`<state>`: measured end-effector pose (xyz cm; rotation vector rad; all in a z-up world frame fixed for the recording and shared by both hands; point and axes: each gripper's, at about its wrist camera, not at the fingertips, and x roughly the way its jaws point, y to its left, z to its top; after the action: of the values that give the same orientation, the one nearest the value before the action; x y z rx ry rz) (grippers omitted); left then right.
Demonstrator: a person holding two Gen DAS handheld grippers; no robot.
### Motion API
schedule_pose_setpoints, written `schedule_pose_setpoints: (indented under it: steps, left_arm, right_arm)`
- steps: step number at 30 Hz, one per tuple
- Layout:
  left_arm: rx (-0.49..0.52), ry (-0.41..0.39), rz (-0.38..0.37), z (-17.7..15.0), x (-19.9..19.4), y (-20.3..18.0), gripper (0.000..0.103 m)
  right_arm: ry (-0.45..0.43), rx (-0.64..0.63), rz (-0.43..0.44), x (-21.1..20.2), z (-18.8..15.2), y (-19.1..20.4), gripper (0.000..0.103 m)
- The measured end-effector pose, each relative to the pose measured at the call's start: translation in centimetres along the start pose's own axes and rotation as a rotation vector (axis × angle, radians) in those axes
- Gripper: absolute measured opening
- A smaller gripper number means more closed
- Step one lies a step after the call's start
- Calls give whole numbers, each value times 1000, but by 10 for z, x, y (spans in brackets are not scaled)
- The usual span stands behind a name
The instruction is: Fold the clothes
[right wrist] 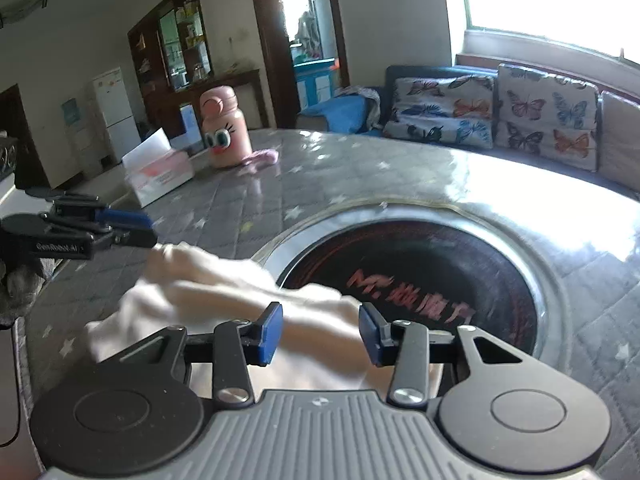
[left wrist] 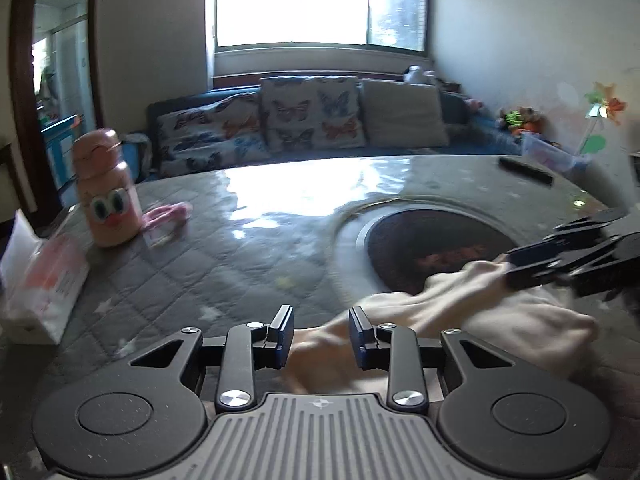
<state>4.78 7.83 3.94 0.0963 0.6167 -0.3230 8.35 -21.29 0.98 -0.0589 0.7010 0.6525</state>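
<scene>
Left wrist view: left gripper (left wrist: 321, 330) is sitting at bottom centre with its jaws standing wide apart, nothing clamped. Cream garment (left wrist: 472, 304) is lying bunched on the grey quilted table cover (left wrist: 192, 264), running from between the left fingertips out toward the right edge of the frame. Part of it is overlapping the dark round inset (left wrist: 432, 240) in the tabletop. Right gripper (left wrist: 532, 268) is coming in from the right edge, seen side-on, tips touching the cloth; cannot tell whether it is pinching. Pink cartoon-face bottle (left wrist: 106, 192) is standing upright at left, tissue box (left wrist: 40, 276) below it at far left, black remote (left wrist: 526, 170) at upper right. Butterfly cushions (left wrist: 312, 118) are lining the sofa behind, under the window.

Right wrist view: right gripper (right wrist: 321, 330) is sitting at bottom centre, jaws spread wide, cloth passing between the blue pads (right wrist: 268, 332) but not squeezed. Cream garment (right wrist: 224, 292) is spreading from centre to lower left, its right edge draping over the rim of the dark round inset (right wrist: 440, 276) with red lettering. Left gripper (right wrist: 136, 228) is reaching in from the left edge, tips at the garment's upper left corner. Pink cartoon-face bottle (right wrist: 222, 136) and tissue box (right wrist: 160, 172) are standing in the upper left.
</scene>
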Motion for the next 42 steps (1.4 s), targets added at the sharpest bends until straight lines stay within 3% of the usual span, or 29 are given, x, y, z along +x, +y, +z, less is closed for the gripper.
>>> schedule_pose_setpoints:
  steps: [5,9,15,21,26,30,36,42]
  left_arm:
    - [40,66,-13,-3,30,-12,29]
    - [20,122,69,-6,55,-1,29]
    - [23,77,86,-3,38,-8,29]
    - [92,25,-67,-1,13,-52,29]
    - [159,78,-208,-17,21,-89,30]
    - [159,104,-227,-28,26,-95,30]
    - [112,106,-234,-30,22,-82,29]
    - [101,101,-240,-35,19,-81,29]
  right_arm:
    - [47,74,17,17,-4,-10,39]
    - [76,107,5,26,-7,-14,38]
    - [37,69,18,17,10,-6,38]
    - [96,-14,11,48,23,5,38]
    - [126,-37,-33,75,29,11,38]
    - [119,-42,-47,78,36,10,38]
    - [91,-85,67,63,42,25,38]
    - [152,-114,73,97,38,42,38]
